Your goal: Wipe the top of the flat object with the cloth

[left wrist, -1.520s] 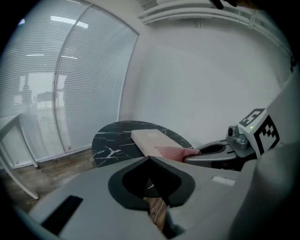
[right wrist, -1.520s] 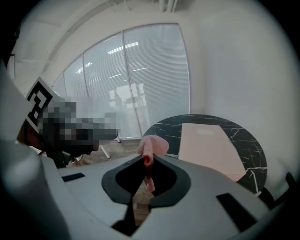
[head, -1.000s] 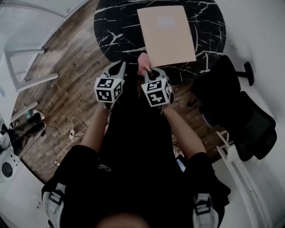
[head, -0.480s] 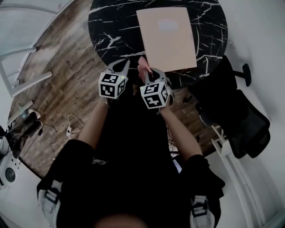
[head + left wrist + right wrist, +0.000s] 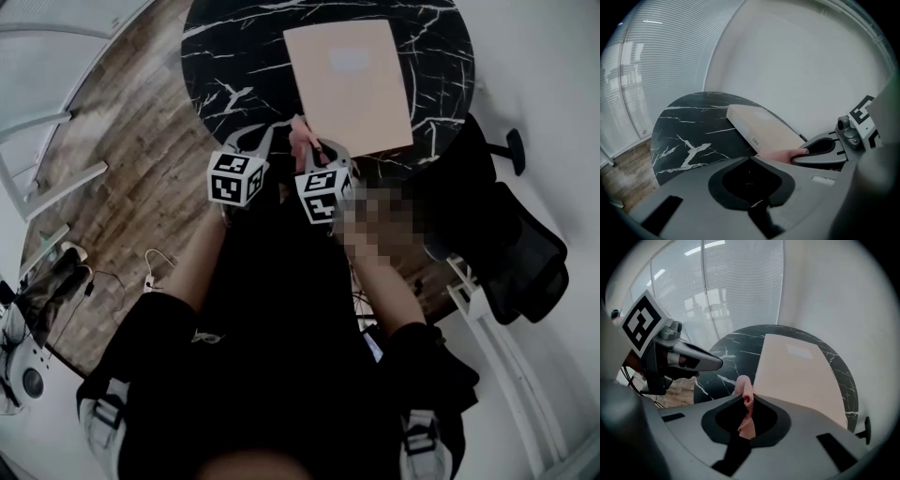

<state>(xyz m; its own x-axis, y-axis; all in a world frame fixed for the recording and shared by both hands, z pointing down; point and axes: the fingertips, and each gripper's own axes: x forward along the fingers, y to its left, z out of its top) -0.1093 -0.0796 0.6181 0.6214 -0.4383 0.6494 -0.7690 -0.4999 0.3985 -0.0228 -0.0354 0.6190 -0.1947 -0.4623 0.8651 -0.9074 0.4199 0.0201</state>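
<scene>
Black marble table (image 5: 234,56) holds the flat box (image 5: 349,84) just beyond my right tongs (image 5: 747,397), which pinch the pink cloth (image 5: 742,386); my left tongs (image 5: 750,158) are pressed together.

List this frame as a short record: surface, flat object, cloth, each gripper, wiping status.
surface: round black marble table
flat object: beige box, lying flat on the table
cloth: pink cloth, by the box's near edge, not on its top
right gripper: shut on the pink cloth
left gripper: shut, nothing between its jaws
wiping: cloth not in contact with the box top
</scene>
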